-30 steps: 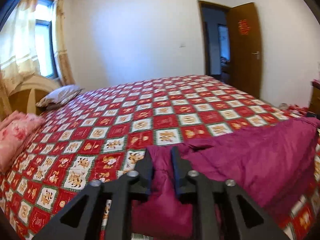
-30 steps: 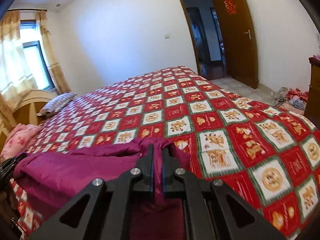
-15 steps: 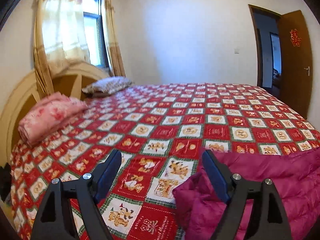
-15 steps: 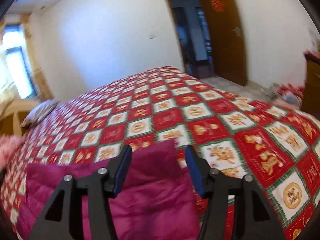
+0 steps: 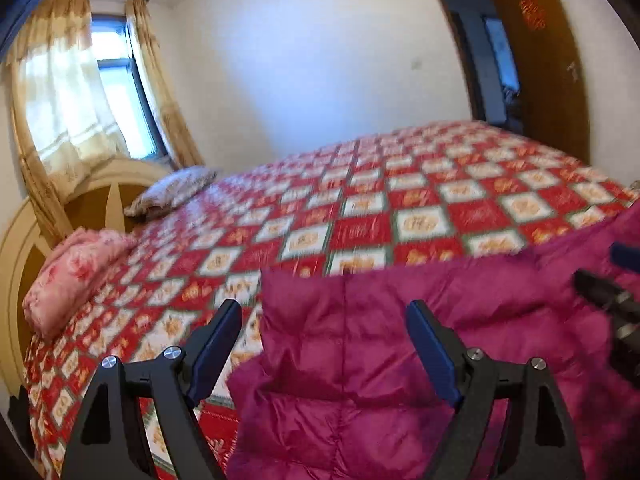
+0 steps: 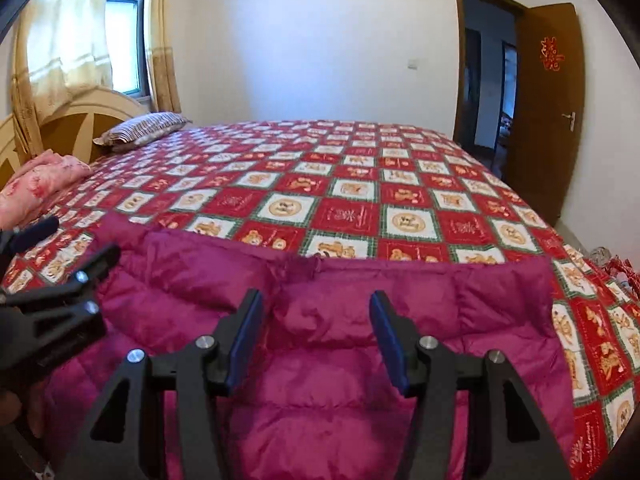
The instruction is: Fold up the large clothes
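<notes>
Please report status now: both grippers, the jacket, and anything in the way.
Left gripper open, empty. Right gripper open, empty. Magenta jacket lies flat on the bedspread, released. Nothing on the jacket.

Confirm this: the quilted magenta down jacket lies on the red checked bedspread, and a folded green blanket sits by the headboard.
Wrong colour: the folded blanket by the headboard is pink, as the right wrist view shows. The quilted magenta down jacket does lie on the red checked bedspread.
</notes>
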Tool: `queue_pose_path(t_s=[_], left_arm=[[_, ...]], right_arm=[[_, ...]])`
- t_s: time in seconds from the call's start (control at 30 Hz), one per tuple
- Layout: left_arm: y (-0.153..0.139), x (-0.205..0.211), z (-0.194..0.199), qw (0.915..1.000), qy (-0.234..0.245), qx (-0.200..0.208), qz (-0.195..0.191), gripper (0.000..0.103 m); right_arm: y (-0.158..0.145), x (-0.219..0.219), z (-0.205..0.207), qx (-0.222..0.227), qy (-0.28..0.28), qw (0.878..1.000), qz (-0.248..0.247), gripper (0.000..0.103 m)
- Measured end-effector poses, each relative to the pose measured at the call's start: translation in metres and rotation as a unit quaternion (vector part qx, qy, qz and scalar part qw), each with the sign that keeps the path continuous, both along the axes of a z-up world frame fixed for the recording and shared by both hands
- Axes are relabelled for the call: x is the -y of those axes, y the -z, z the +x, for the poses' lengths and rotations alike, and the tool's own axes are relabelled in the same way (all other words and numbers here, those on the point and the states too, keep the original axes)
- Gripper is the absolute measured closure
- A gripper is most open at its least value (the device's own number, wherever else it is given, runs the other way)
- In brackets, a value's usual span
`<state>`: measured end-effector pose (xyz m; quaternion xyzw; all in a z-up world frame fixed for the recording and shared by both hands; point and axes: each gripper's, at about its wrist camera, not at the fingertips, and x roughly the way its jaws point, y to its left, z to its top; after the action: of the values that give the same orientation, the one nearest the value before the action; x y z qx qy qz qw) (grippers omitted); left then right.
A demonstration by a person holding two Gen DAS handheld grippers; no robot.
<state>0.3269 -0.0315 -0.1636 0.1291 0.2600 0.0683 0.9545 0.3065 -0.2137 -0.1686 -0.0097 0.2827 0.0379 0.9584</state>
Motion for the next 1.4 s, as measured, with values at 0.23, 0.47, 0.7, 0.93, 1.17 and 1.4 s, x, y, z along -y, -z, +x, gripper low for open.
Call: queue_pose_path(t_s=[0.23,0.47,0.7,0.93,1.17,1.4], left_arm=[[0.037,-0.023,0.031,0.9948,-0.037,-0.062,-0.072,0.019],[0.049,-0.017,0.041,0.9943,-0.036,-0.08,-0.06,0.019],[0.056,-0.019,0.047,0.9922,-0.037,-0.099,-0.065,0.017],[0.058,-0.018,0.05,0.9919,-0.041,-0.105,-0.059,0.017],[0.061,-0.017,0.052,0.9914,-0.043,-0.113,-0.051,0.017],[0.023,-0.006,0.034,0.9937,-0.036,-0.089,-0.058,0.017]], right_arm=[[0.029,0.012,0.016,-0.039,0.013,0.999,0.03,0.044],[0.038,0.024,0.022,-0.061,0.019,0.996,0.063,0.044],[0.045,0.023,0.029,-0.079,0.023,0.995,0.059,0.044],[0.05,0.022,0.035,-0.095,0.025,0.994,0.053,0.044],[0.053,0.022,0.038,-0.106,0.026,0.993,0.05,0.044],[0.034,0.014,0.031,-0.096,0.038,0.994,0.023,0.046]])
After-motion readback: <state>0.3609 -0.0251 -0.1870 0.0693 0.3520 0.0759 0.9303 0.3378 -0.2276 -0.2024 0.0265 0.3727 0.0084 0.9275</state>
